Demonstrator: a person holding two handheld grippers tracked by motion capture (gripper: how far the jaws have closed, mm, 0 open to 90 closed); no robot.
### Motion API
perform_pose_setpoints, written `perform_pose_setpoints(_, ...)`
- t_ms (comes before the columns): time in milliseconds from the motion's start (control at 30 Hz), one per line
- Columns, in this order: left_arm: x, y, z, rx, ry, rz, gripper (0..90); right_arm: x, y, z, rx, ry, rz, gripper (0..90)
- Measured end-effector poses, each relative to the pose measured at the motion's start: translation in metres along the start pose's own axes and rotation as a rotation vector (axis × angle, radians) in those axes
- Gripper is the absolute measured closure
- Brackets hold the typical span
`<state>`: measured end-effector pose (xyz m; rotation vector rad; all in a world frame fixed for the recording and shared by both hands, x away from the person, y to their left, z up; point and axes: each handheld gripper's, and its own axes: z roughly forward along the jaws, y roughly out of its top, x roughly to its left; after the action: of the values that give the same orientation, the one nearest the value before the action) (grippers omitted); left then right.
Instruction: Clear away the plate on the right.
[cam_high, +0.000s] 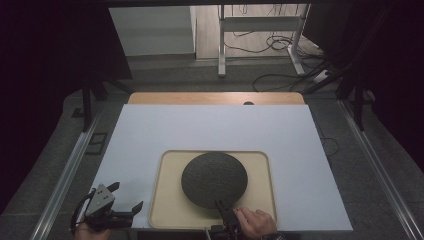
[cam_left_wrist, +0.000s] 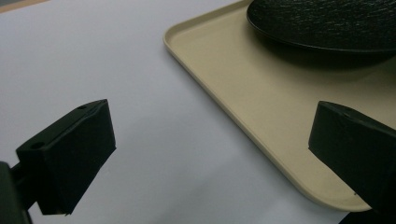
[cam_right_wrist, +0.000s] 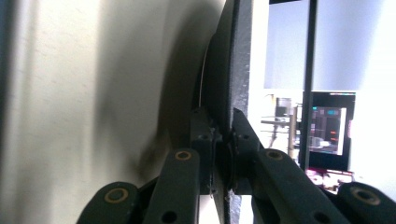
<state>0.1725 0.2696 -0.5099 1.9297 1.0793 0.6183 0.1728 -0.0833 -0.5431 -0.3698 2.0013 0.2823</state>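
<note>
A round black textured plate (cam_high: 214, 179) rests on a beige tray (cam_high: 170, 200) near the table's front edge. My right gripper (cam_high: 221, 206) is shut on the plate's near rim, one jaw above and one below; in the right gripper view the rim of the plate (cam_right_wrist: 233, 70) runs edge-on between the pinched jaws of the right gripper (cam_right_wrist: 223, 135). My left gripper (cam_high: 127, 197) hovers left of the tray, jaws wide apart with nothing between them. The left gripper view shows the left gripper (cam_left_wrist: 210, 154) over white surface, with the tray corner (cam_left_wrist: 224, 93) and plate (cam_left_wrist: 327, 23) beyond.
A white sheet (cam_high: 210, 130) covers most of the wooden table (cam_high: 215, 98). Metal rails (cam_high: 70, 170) run along both sides. Behind the table stand a white frame (cam_high: 260, 30) and loose cables (cam_high: 280, 75) on the floor.
</note>
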Motion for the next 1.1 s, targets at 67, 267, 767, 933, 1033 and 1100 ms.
perform_pose_setpoints(67, 0.0, 0.0, 0.0001, 0.001, 0.0, 0.0, 0.2, 0.0007, 0.0002, 0.0009, -0.009, 0.009, 0.005, 84.7)
perform_pose_setpoints(267, -0.0005, 0.0002, 0.0002, 0.0, -0.003, 0.001, 0.2, 0.0037, 0.0006, 0.0009, -0.002, 0.03, 0.007, 84.5)
perform_pose_setpoints(767, -0.0014, 0.0001, 0.0013, 0.007, -0.007, 0.008, 0.2, 0.0067, -0.0024, 0.005, -0.006, 0.115, 0.046, 77.7)
perform_pose_setpoints(933, -0.0026, 0.0001, 0.0017, 0.012, -0.008, 0.014, 0.2, 0.0042, -0.003, 0.0049, 0.0, 0.13, 0.059, 73.2)
perform_pose_setpoints(1033, -0.0026, 0.0001, 0.0021, 0.014, -0.007, 0.014, 0.2, 0.0034, -0.0036, 0.0048, -0.003, 0.114, 0.069, 70.7)
perform_pose_setpoints(1100, -0.0024, 0.0001, 0.002, 0.015, -0.008, 0.015, 0.2, 0.0033, -0.0036, 0.0046, -0.002, 0.114, 0.07, 70.1)
